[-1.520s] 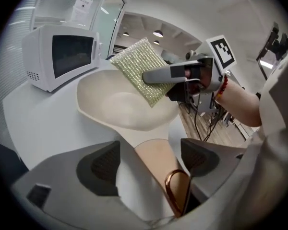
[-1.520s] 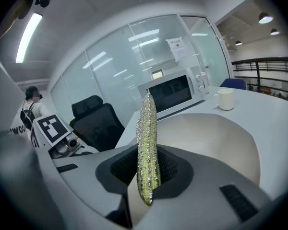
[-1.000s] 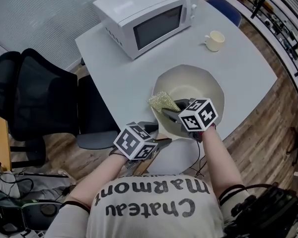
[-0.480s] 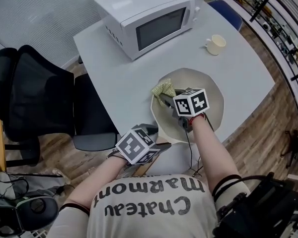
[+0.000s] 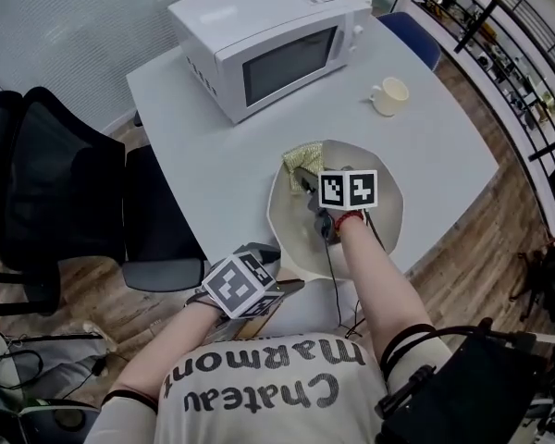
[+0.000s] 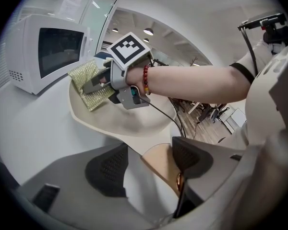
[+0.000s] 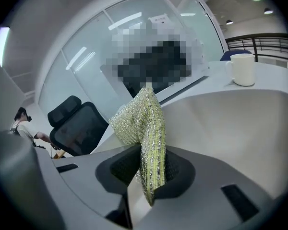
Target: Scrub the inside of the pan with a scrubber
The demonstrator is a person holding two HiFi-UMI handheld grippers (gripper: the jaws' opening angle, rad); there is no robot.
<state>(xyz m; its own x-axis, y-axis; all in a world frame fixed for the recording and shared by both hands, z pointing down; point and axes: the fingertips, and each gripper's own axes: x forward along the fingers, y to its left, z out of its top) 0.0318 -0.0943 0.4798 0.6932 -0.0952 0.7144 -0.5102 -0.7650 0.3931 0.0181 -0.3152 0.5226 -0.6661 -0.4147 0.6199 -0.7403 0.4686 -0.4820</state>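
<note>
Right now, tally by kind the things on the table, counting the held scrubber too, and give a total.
Microwave: 1
Mug: 1
Pan: 1
Scrubber: 1
Total: 4

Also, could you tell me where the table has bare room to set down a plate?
The table is bare in front of the microwave, left of the pan, and again between mug and pan. The near edge is crowded: pan, left gripper, right gripper with the scrubber.
</note>
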